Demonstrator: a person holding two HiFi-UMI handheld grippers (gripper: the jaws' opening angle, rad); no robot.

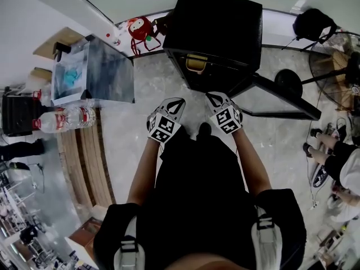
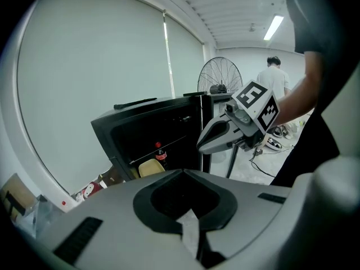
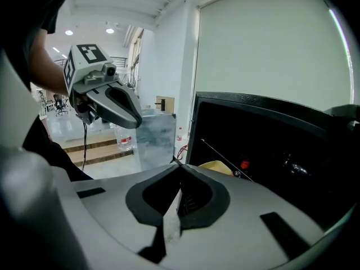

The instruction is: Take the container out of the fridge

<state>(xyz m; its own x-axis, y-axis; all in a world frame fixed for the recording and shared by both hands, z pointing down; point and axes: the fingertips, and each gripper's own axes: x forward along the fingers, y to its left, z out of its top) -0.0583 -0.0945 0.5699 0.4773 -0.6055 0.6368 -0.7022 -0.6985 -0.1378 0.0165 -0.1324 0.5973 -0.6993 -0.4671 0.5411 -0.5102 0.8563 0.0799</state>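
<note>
- Yellow container [image 1: 196, 63] sits on a shelf inside the open black fridge [image 1: 216, 27]
- Left gripper [image 1: 176, 102] and right gripper [image 1: 214, 98] hover side by side before the fridge, both with jaws together, holding nothing

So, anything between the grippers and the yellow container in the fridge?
Nothing visible: the fridge door stands open, the yellow container sits exposed inside, a bottle beside it, not in front.

a pale marbled floor [image 1: 129, 128] meets wooden steps [image 1: 84, 159] at left, with drawn blinds [image 2: 101, 55] and a lit strip light [image 2: 274, 27].
</note>
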